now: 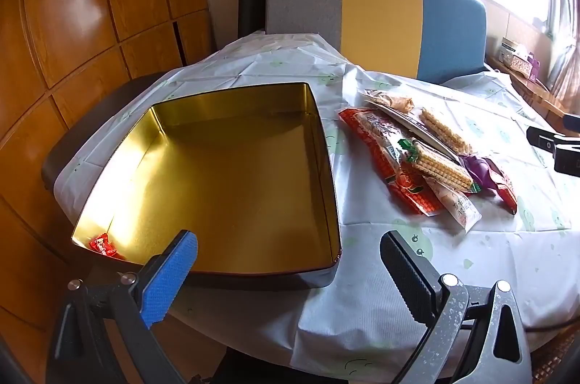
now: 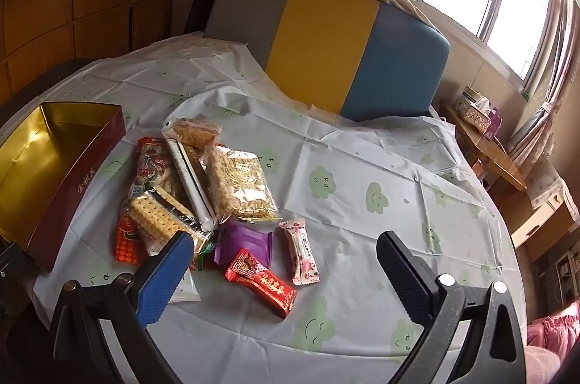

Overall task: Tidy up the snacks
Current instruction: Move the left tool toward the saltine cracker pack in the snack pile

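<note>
Cloud-print worktop (image 2: 344, 166) under me, both fingers spread empty; I'd lower my right gripper (image 2: 284, 271) squarely over the red bar (image 2: 261, 282), then carry it to the tin (image 1: 232, 174)

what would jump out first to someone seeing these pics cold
The big gold-lined tin on the left of the table, open and nearly empty, with just one small red candy in its near corner. Right of it lies a loose pile of snack packets on the cloud-print tablecloth. Behind the table stands a chair back striped grey, yellow and blue, and both the left gripper and right gripper hover open, holding nothing.
</note>
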Motion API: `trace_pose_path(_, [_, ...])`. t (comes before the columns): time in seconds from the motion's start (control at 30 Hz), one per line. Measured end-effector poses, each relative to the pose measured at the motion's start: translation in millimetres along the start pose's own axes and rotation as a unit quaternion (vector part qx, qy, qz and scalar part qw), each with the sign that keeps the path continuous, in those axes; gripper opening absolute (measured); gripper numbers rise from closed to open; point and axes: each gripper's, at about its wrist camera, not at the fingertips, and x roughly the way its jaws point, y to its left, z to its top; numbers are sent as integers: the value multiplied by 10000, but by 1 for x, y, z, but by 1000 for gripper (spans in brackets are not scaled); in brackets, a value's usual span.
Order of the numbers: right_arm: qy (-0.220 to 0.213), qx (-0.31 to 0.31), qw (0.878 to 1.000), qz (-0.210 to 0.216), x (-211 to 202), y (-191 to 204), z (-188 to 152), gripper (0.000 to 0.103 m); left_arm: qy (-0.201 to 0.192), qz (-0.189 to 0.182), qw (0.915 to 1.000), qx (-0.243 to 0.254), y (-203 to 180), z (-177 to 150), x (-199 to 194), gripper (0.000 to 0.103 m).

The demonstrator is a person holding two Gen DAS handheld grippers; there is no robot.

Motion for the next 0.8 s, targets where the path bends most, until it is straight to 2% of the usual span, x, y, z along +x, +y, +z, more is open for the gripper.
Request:
trace_pose_path(0.17, [-64, -148, 9999, 7, 15, -21, 4, 102, 3, 16, 10000, 13, 0, 0, 0, 102])
trace_pose_path(0.3, [-46, 45, 9998, -183, 32, -50, 2, 102, 25, 28, 10000, 53, -2, -1, 0, 102])
trace_pose_path(0.37, [132, 374, 9992, -104, 44, -65, -5, 102, 44, 42, 9999, 84, -3, -1, 1, 102])
trace_pose_path(0.43, [523, 625, 9967, -44, 56, -78, -9, 102, 69, 21, 9999, 94, -5, -1, 2, 102])
trace_pose_path(0.5, [557, 816, 9951, 49, 59, -87, -9, 102, 79, 18, 9999, 138, -8, -1, 2, 102])
trace_pose_path(0.6, [705, 1030, 9921, 145, 61, -92, -11, 102, 98, 0, 9998, 187, -11, -1, 3, 102])
trace_pose_path(0.8, [535, 1198, 9910, 253, 62, -90, -9, 102, 116, -56, 9995, 284, -19, 0, 2, 102])
